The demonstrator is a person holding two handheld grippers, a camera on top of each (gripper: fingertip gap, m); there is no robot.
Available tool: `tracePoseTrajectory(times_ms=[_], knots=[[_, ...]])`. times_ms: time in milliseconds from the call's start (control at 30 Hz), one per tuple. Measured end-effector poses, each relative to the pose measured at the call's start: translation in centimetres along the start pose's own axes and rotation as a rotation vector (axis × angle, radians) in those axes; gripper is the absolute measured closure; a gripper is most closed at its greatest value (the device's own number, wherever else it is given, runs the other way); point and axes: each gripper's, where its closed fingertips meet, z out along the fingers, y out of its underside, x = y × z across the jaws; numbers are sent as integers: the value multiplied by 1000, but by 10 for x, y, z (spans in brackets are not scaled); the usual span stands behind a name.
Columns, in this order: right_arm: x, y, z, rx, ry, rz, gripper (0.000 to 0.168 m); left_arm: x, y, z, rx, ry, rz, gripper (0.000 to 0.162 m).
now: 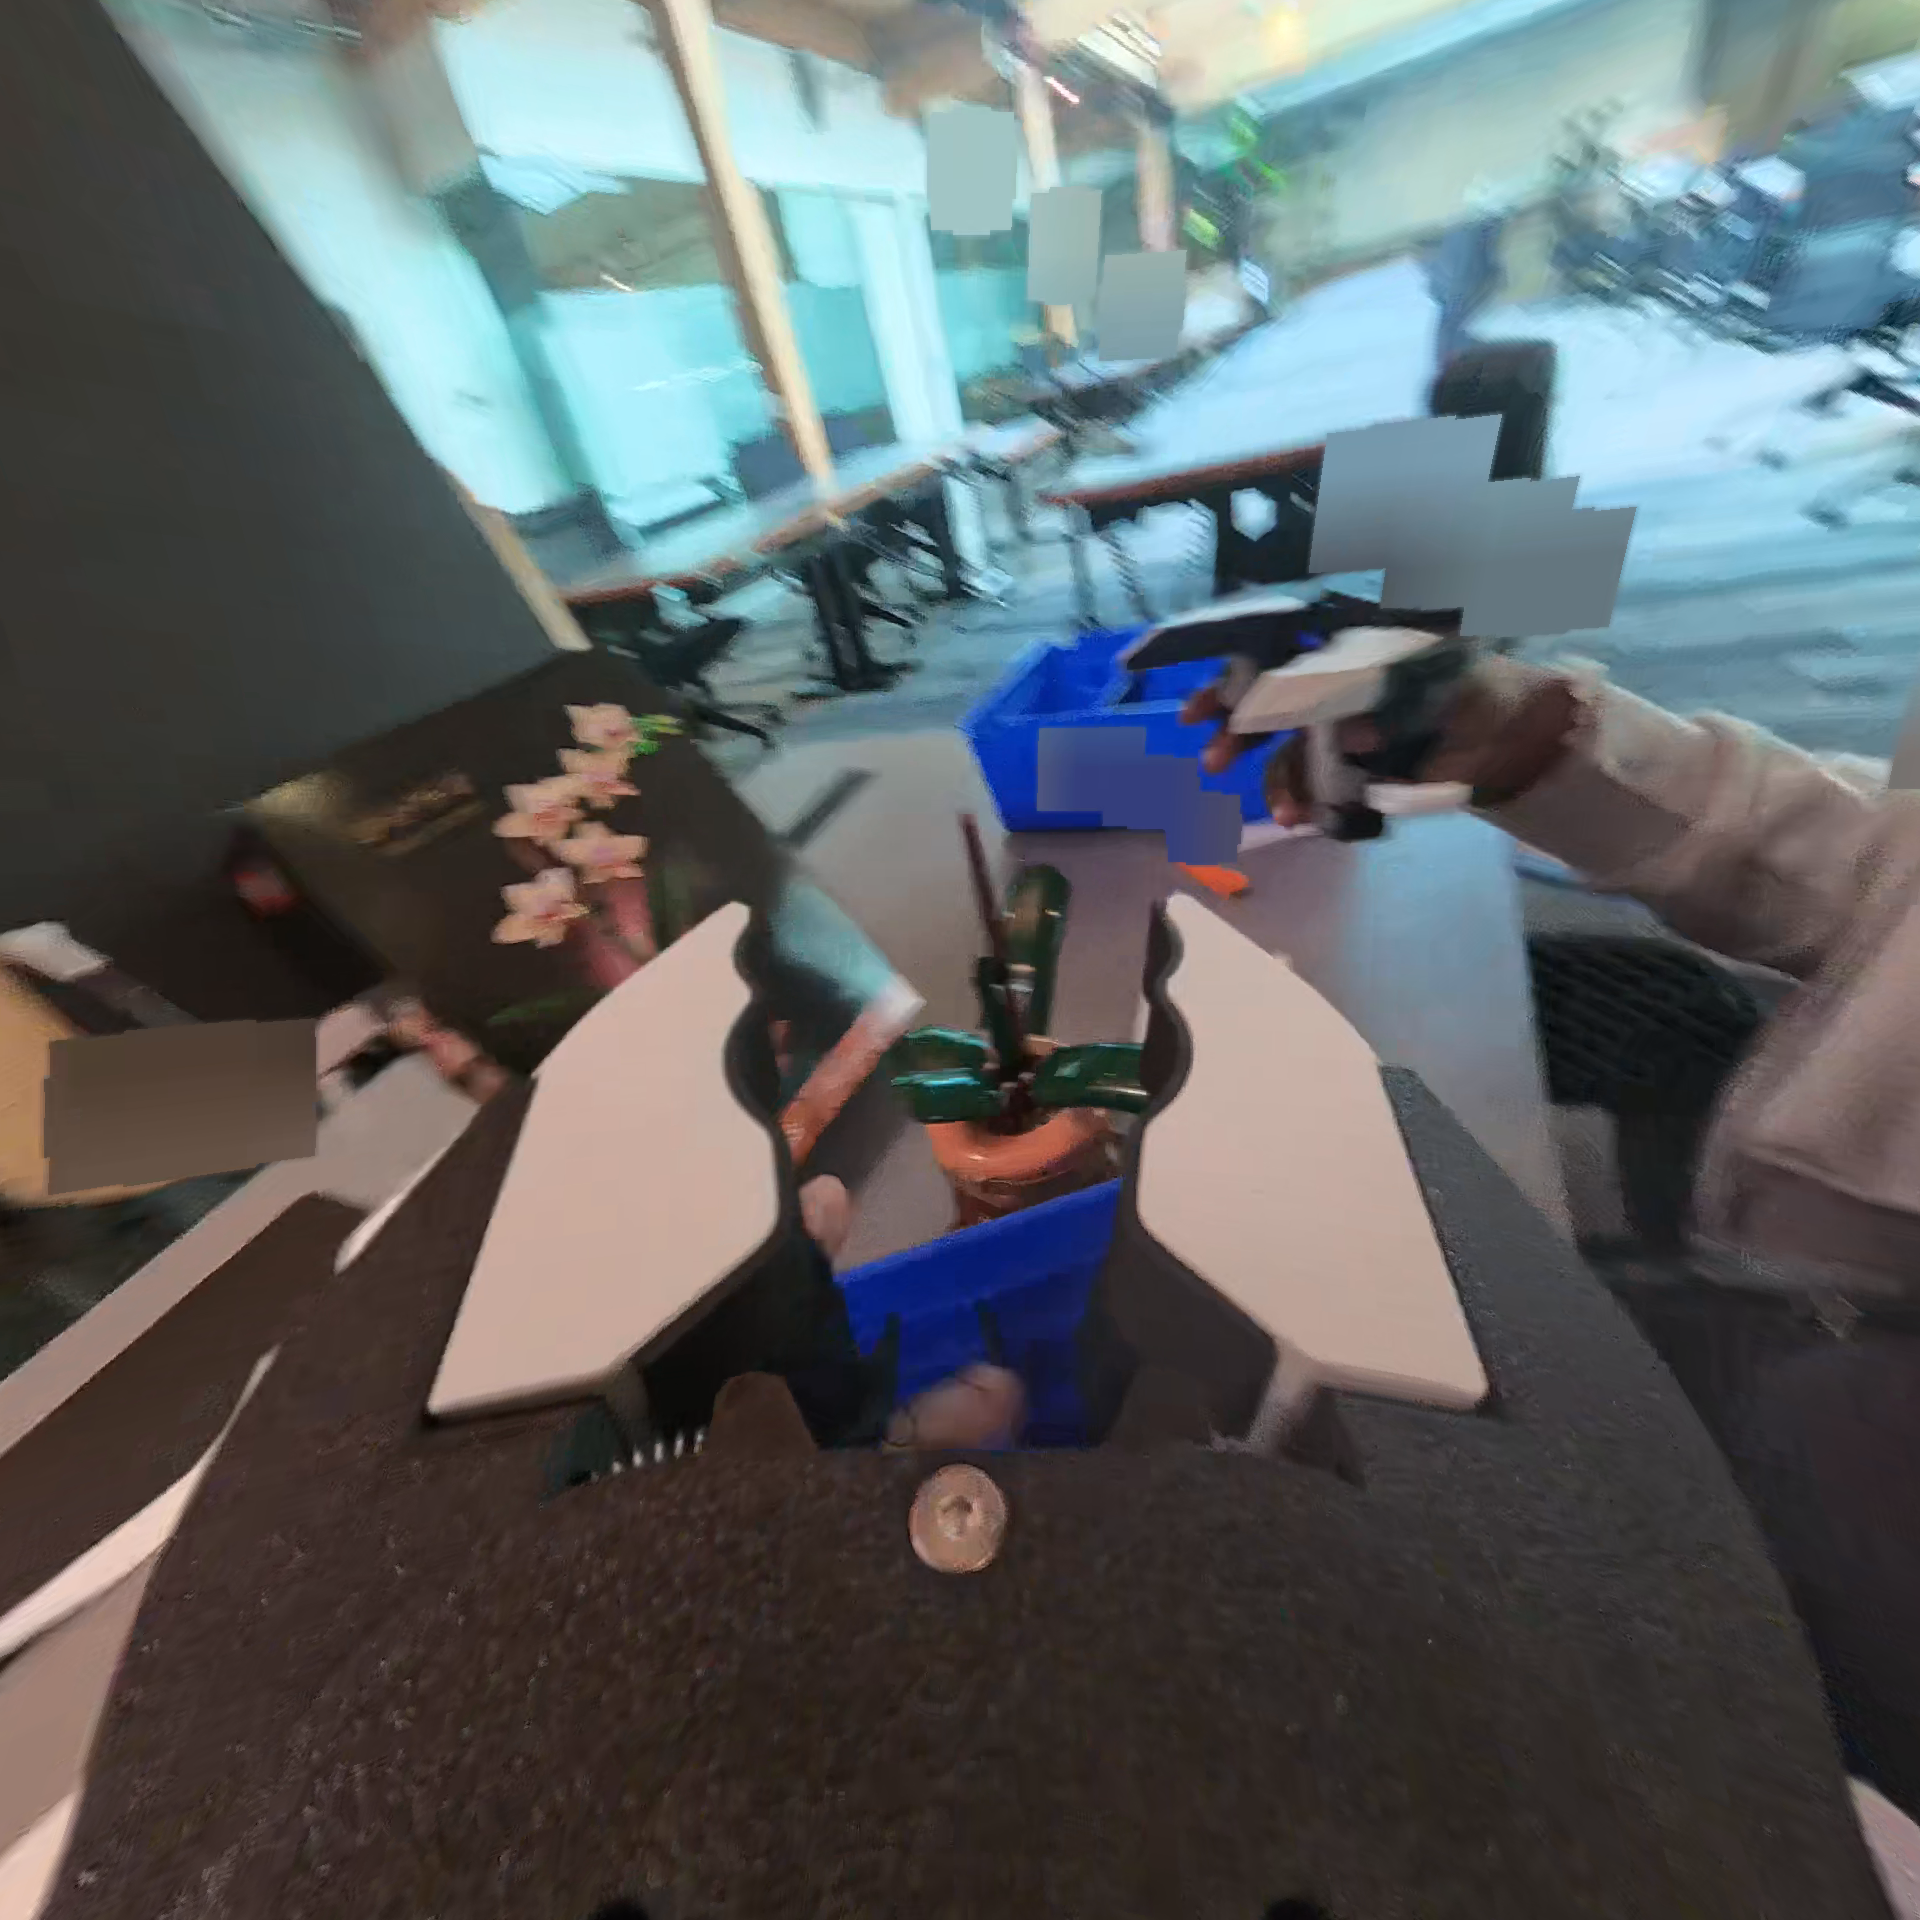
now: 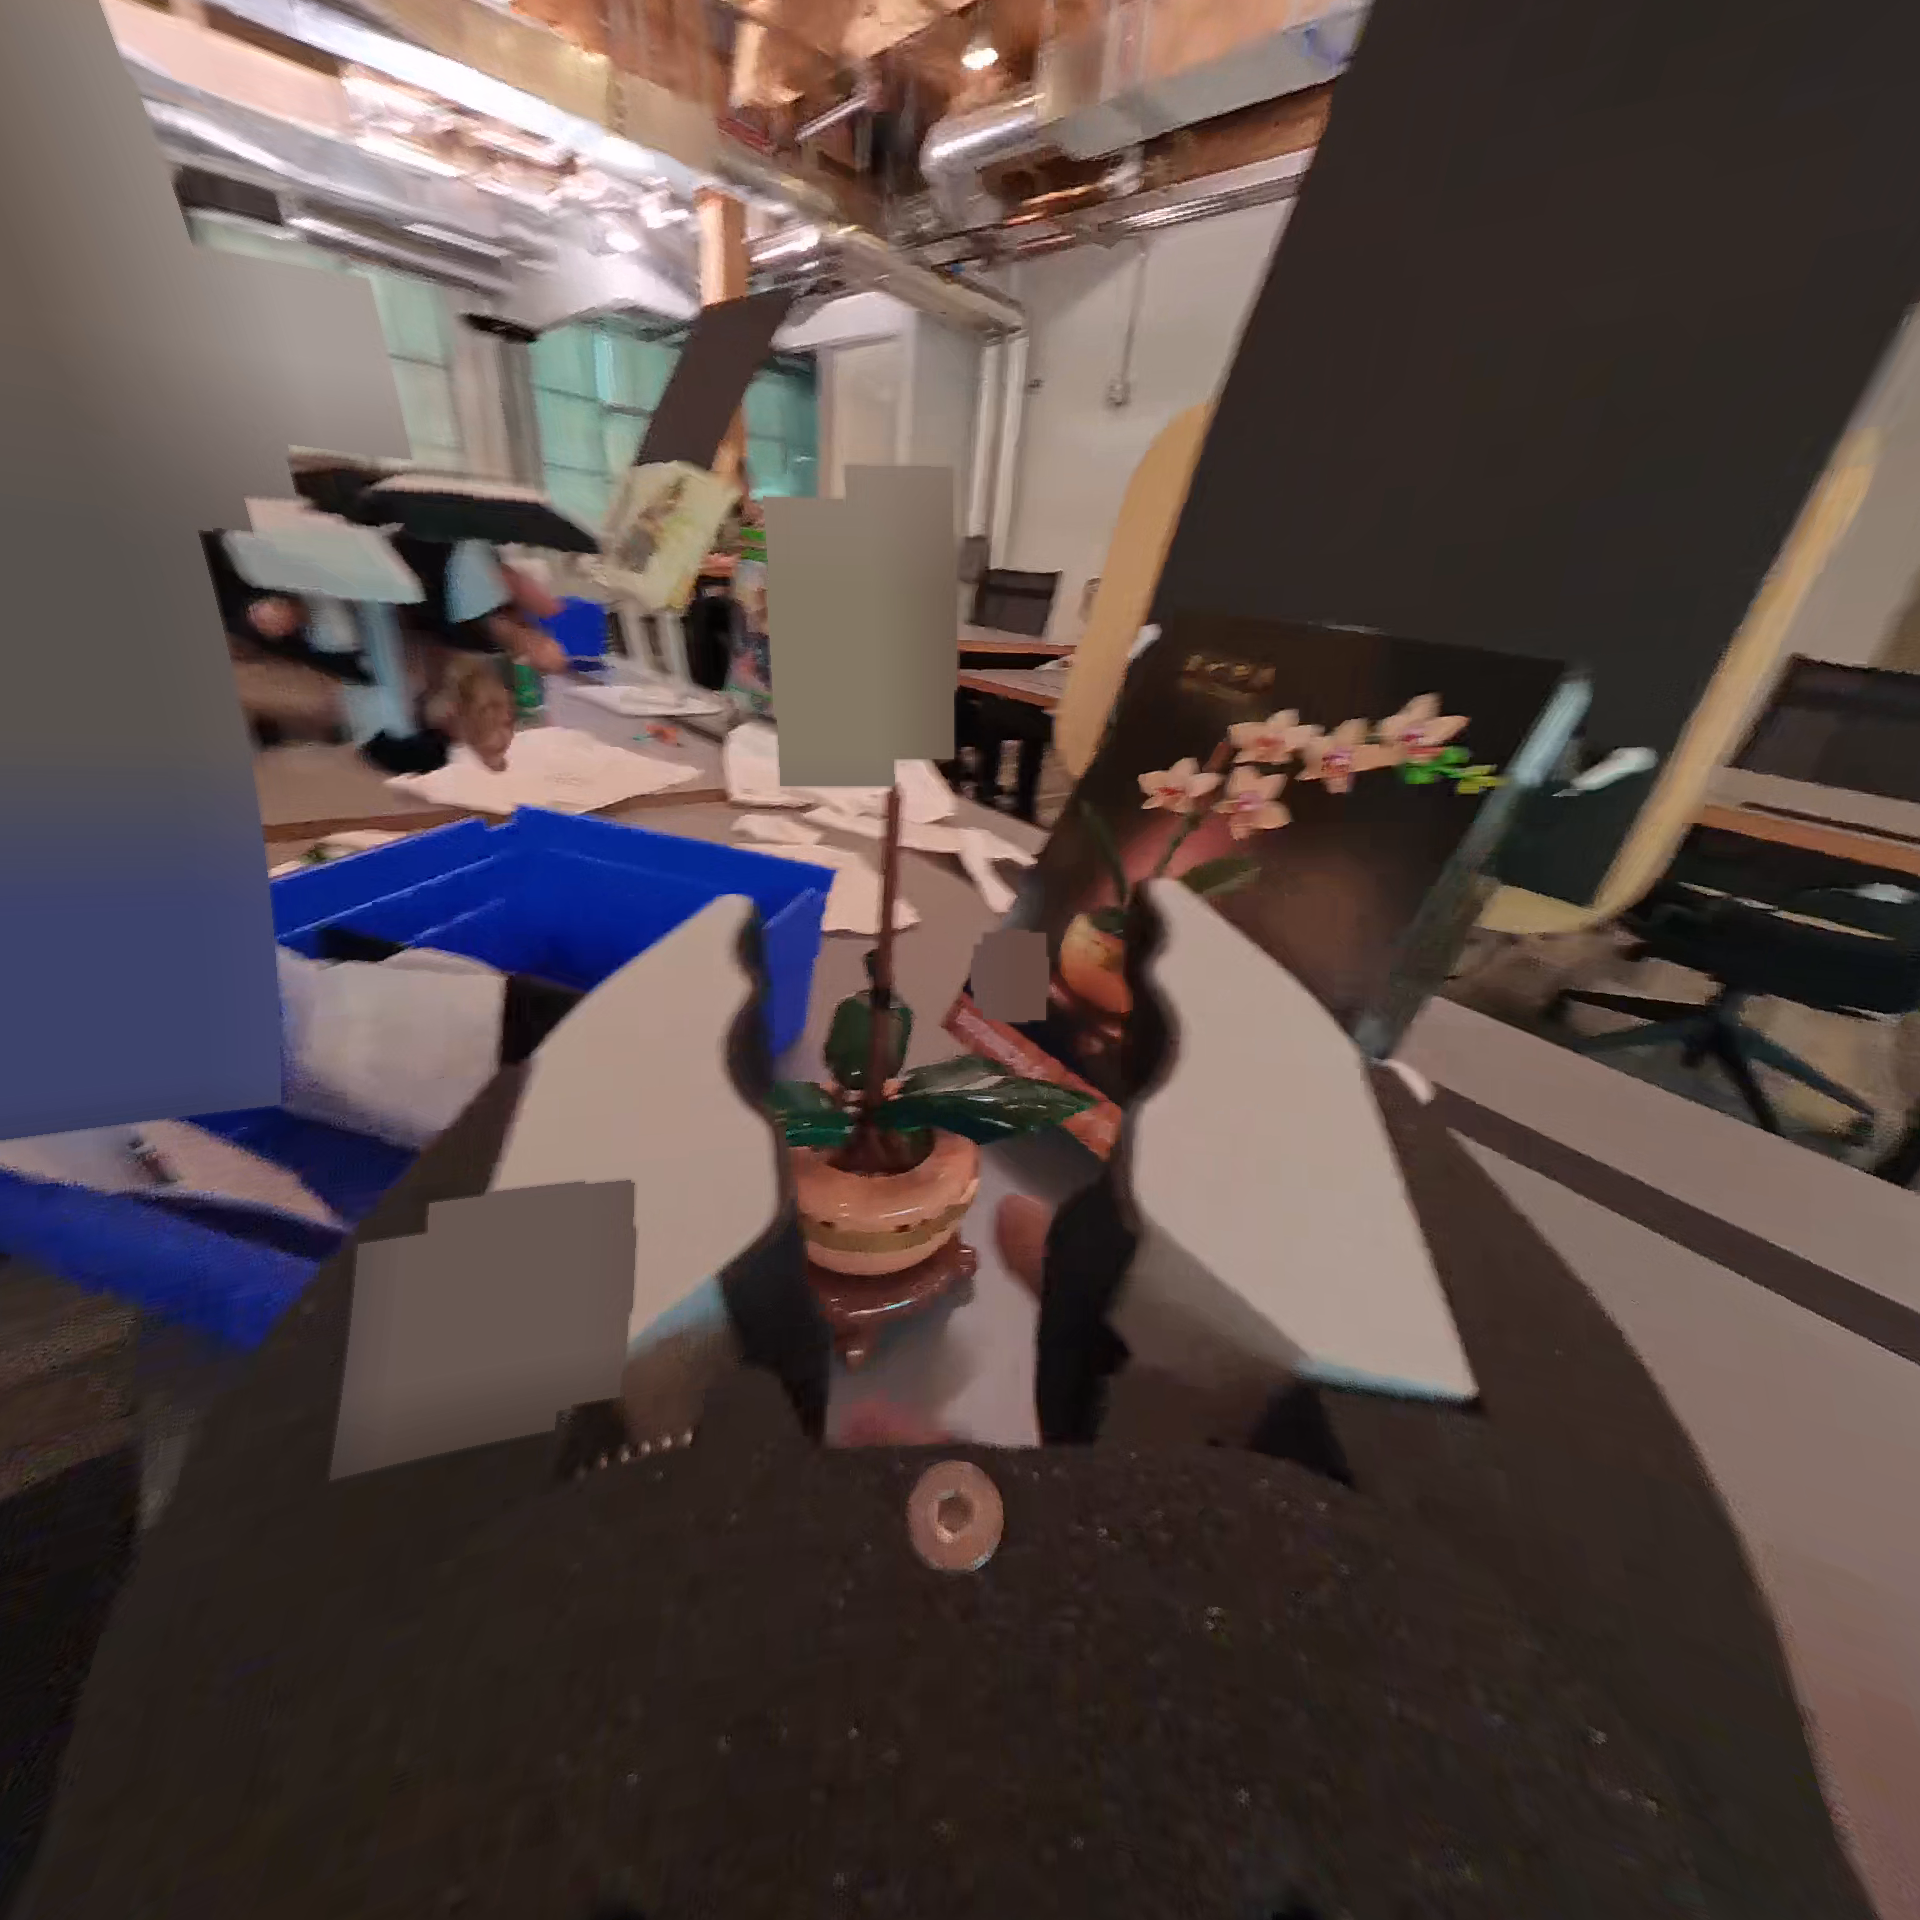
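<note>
A small brick-built plant in a tan pot stands on the grey table, with green leaves and a bare brown stem. In the left wrist view it shows between my left gripper's open fingers, beyond the wall of a blue bin. My right gripper is open and empty, and the same plant stands a little ahead, between its fingers. The right gripper also shows in the left wrist view, held in a hand over a second blue bin.
A dark box with an orchid picture stands upright just behind the plant; it shows at the left in the left wrist view. A blue bin sits to the left of the plant. Papers lie farther back. A person's sleeve reaches in from the right.
</note>
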Motion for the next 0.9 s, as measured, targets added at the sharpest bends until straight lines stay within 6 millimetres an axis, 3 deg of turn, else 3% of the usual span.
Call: tracePoseTrajectory(times_ms=[100, 200, 267, 333, 467, 600, 733, 833, 900], knots=[[-18, 22, 27, -127, -137, 50, 116, 18, 13, 47, -141, 227, 50, 107], [-18, 43, 53, -254, -116, 29, 126, 12, 53, 89, -303, 299, 239, 120], [-24, 44, 67, -284, -149, 25, 128, 3, 79, 108, -390, 315, 327, 123], [-22, 38, 77, -289, -144, 20, 136, 4, 91, 122, -400, 349, 281, 125], [-17, 26, 89, -272, -138, 15, 144, 8, 87, 136, -289, 379, 159, 125], [-17, 32, 96, -313, -126, -26, 144, 10, 81, 141, -247, 384, 106, 125], [-18, 52, 100, -392, -124, 2, 144, 13, 99, 141, -344, 400, 154, 124], [-17, 58, 101, -391, -127, 25, 161, 17, 110, 141, -384, 417, 176, 127], [-20, 58, 102, -392, -140, 56, 162, 18, 115, 142, -399, 416, 197, 129]])
